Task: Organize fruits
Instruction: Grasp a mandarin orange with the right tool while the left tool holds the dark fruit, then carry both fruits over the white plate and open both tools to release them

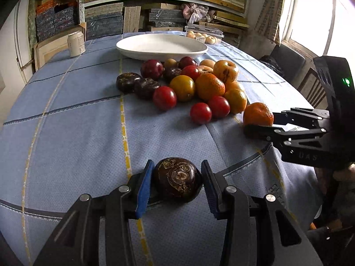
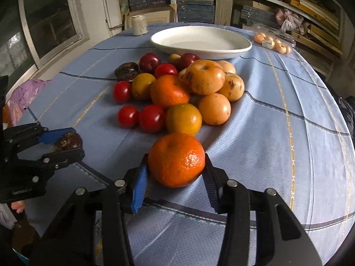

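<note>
The left hand-held gripper (image 1: 177, 180) is grasping a dark brown fruit (image 1: 177, 179) between its blue pads, and the right hand-held gripper (image 2: 176, 170) is clenching around a mandarin (image 2: 176, 160), each pad pressing a flank of its fruit. Both fruits are sitting low over the blue checked table (image 1: 66, 133), near its front edge and apart from the main pile (image 2: 177, 88); whether they are resting on the cloth or just lifted is hard to tell. Holding one fruit per side suggests the person is sorting by kind, probably carrying each toward the white plate (image 2: 199, 51), which is standing behind the pile with nothing in it yet. The pile itself is lying loose on the cloth, fruits touching each other, so any pull at its edge may be setting neighbours rolling. Counting what is showing: roughly four small bright red fruits, two or three darker red plums, two or three more dark brown ones at the left edge, one more mandarin, two smooth yellow-orange fruits, and several pale speckled yellow ones, the exact number being hidden by overlap. Further back a white can (image 1: 76, 44) is standing upright at the left, and a clear pack of small pale fruits (image 2: 274, 42) is lying at the right, both well apart from the pile.
</note>
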The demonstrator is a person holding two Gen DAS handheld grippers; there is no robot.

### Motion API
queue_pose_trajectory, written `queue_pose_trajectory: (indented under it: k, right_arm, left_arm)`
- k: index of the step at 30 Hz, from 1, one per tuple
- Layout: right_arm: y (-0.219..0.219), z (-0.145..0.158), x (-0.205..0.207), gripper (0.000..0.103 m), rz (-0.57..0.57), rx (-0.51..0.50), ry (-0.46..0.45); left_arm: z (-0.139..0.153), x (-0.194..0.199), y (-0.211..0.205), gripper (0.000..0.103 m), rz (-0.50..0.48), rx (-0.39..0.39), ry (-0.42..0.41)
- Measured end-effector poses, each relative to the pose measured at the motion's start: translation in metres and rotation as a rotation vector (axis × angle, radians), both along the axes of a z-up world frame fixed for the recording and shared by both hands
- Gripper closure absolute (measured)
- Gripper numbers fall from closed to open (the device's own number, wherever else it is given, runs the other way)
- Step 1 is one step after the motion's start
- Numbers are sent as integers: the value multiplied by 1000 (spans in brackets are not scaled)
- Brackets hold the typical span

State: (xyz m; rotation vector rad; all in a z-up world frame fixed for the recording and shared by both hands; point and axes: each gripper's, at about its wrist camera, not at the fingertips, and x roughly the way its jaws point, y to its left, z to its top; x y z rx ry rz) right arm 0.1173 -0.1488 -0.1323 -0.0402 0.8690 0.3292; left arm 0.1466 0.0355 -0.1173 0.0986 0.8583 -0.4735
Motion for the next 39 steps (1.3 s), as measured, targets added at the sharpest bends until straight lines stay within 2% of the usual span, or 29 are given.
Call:
queue_pose_trajectory:
  k: [2, 6, 7, 10, 13, 14, 17, 20, 25, 28, 30, 31, 35, 36, 37, 39]
  right_arm:
    - [-6, 14, -1, 58, 14, 34, -13]
    - [-24, 70, 22, 58, 22, 65, -108]
    - [-28, 88, 38, 58, 17, 75, -143]
    - [-36, 112, 90, 58, -14, 79, -182]
    - [-39, 107, 144, 58, -45, 96, -148]
    - [-40, 98, 170, 58, -65, 100, -119]
    - [-36, 74, 210, 58, -82, 93, -58]
    - [-30, 51, 235, 58, -79, 80, -10]
    - [-29, 39, 245, 57, -81, 57, 0]
    - [-36, 44, 237, 56, -102, 72, -33]
    - [-41, 54, 229, 56, -107, 94, -50]
    - [-44, 62, 223, 56, -115, 102, -68]
    - [-56, 93, 181, 56, -127, 165, -161]
    - [-58, 98, 170, 51, -130, 175, -180]
    - [-60, 101, 156, 40, -134, 186, -204]
    - [-63, 100, 121, 23, -139, 211, -266]
  left_arm:
    - [7, 4, 1, 60, 6, -11, -6]
    - [51, 35, -4, 60, 21, -12, -104]
    - [66, 50, -7, 60, 26, -22, -129]
    - [93, 96, -21, 60, 49, -37, -168]
    - [101, 147, -38, 60, 63, -37, -164]
    - [98, 169, -44, 60, 69, -36, -143]
    - [80, 214, -56, 60, 80, -30, -69]
    - [60, 237, -59, 60, 88, -14, -22]
    - [45, 247, -59, 59, 95, -8, -5]
    - [50, 244, -57, 52, 108, -9, -26]
    - [58, 240, -53, 38, 119, -18, -40]
    - [63, 236, -51, 36, 130, -17, -54]
    - [81, 210, -39, 35, 146, -22, -93]
    - [87, 199, -34, 34, 151, -20, -111]
    - [91, 188, -29, 33, 159, -18, -131]
    - [96, 162, -17, 24, 182, -20, -174]
